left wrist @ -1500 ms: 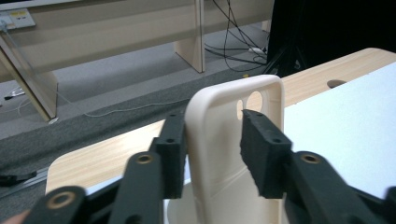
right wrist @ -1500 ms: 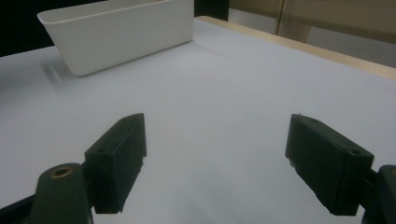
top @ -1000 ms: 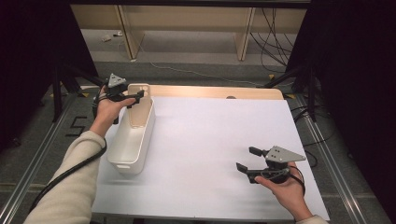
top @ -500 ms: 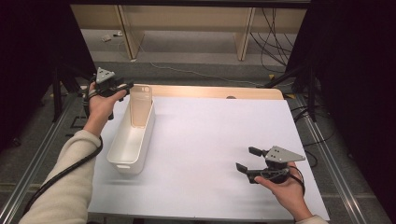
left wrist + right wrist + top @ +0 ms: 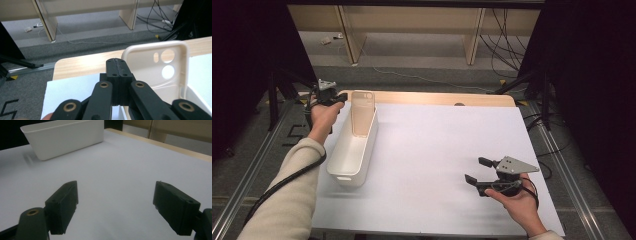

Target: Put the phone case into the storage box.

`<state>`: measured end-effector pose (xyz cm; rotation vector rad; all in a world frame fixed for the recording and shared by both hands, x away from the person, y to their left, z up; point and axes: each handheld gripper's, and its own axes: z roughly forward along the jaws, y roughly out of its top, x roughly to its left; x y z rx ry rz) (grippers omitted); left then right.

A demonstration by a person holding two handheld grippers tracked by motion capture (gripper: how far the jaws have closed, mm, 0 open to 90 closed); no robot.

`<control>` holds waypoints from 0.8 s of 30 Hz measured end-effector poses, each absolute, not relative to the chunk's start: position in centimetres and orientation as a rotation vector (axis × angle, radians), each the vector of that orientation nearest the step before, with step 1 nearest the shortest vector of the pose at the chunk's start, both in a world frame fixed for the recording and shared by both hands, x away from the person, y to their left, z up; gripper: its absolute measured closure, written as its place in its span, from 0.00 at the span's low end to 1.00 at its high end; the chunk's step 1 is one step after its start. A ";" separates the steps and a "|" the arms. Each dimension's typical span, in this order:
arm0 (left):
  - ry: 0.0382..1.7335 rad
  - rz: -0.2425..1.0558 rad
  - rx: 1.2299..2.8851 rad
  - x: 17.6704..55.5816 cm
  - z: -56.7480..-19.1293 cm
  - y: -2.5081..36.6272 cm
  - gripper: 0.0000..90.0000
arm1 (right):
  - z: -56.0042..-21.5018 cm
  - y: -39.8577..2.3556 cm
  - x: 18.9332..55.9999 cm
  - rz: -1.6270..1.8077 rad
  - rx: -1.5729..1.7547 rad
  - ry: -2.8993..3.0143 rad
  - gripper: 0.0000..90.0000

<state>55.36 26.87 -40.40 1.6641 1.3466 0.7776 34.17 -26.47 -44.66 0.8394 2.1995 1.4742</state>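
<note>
A beige phone case (image 5: 362,112) stands upright at the far end of a long white bin (image 5: 343,165) on the left of the white table. My left gripper (image 5: 342,96) hovers just left of the case's top, shut with nothing in it. In the left gripper view the shut jaws (image 5: 120,67) meet in front of the table's wooden edge, and the case (image 5: 160,72) with its camera cut-outs stands to their right, apart from them. My right gripper (image 5: 476,170) is held open low over the table's near right. Its jaws (image 5: 116,188) spread wide with nothing between them.
The white sheet (image 5: 442,150) covers the table between the bin and my right gripper. A wooden strip (image 5: 432,98) runs along the far edge. The bin (image 5: 65,137) lies far ahead in the right gripper view. Beyond the table are floor cables (image 5: 507,45) and shelf legs.
My left gripper has drawn back to the left from the top of the phone case, which stays upright in the bin. The right gripper has not moved.
</note>
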 end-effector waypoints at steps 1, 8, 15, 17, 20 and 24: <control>1.346 0.774 1.672 55.5 -40.5 26.8 1.00 | -44.6 -26.5 34.2 1.479 0.842 2.199 0.24; 1.353 0.766 1.702 56.1 -41.1 26.5 1.00 | -44.7 -26.5 34.1 1.480 0.860 2.213 0.24; 1.358 0.750 1.729 56.3 -41.4 26.6 1.00 | -44.5 -26.6 34.0 1.456 0.868 2.223 0.24; 1.351 0.748 1.724 56.4 -41.4 26.5 1.00 | -44.7 -26.5 34.2 1.479 0.835 2.201 0.24; 1.338 0.751 1.732 56.5 -41.4 26.4 1.00 | -44.6 -26.6 34.1 1.456 0.846 2.205 0.24; 1.334 0.758 1.730 56.3 -41.3 26.5 1.00 | -44.7 -26.5 34.1 1.481 0.857 2.214 0.24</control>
